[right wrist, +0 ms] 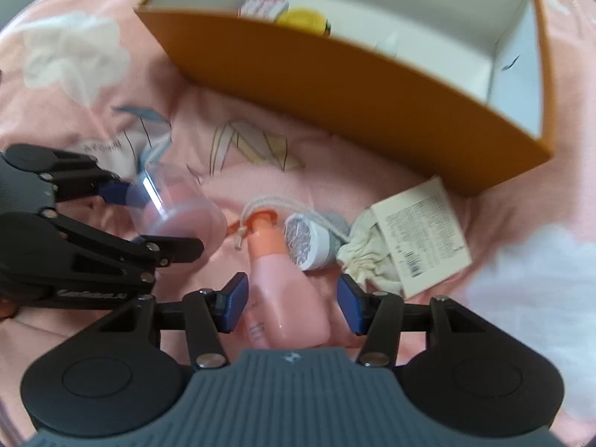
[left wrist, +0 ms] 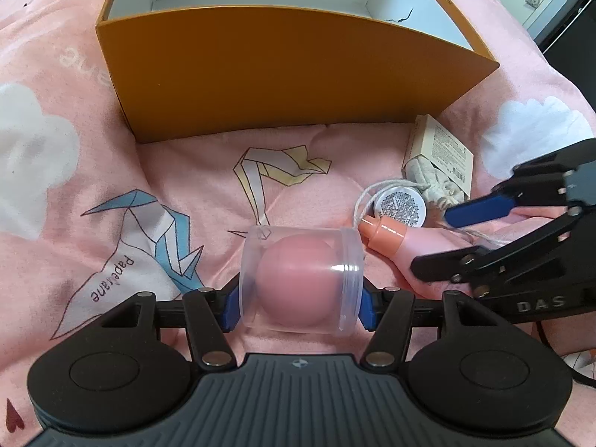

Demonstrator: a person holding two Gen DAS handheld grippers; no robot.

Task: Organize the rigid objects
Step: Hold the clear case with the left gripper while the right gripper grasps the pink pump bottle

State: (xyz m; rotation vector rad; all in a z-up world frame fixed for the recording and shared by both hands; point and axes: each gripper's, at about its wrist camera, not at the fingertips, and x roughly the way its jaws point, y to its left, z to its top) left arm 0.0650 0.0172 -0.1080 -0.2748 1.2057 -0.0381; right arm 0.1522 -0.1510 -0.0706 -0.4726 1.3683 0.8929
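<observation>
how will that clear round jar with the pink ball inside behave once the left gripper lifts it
The clear jar looks like smooth, stiff plastic, so the left gripper, clamped on its two ends, may let it slip or rotate. It lies on its side and is cylindrical, so it would probably roll if released on the pink bedding. The pink ball inside may shift.

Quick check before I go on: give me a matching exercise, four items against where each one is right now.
Items:
1. clear jar
2. pink bottle
3. yellow thing
4. paper carton

Places:
A. inside the orange box
B. on the blanket, right of the cloth pouch
C. gripped in the left claw
D. between the open right claw pads

Pairs: 1-C, 2-D, 3-A, 4-B
</observation>
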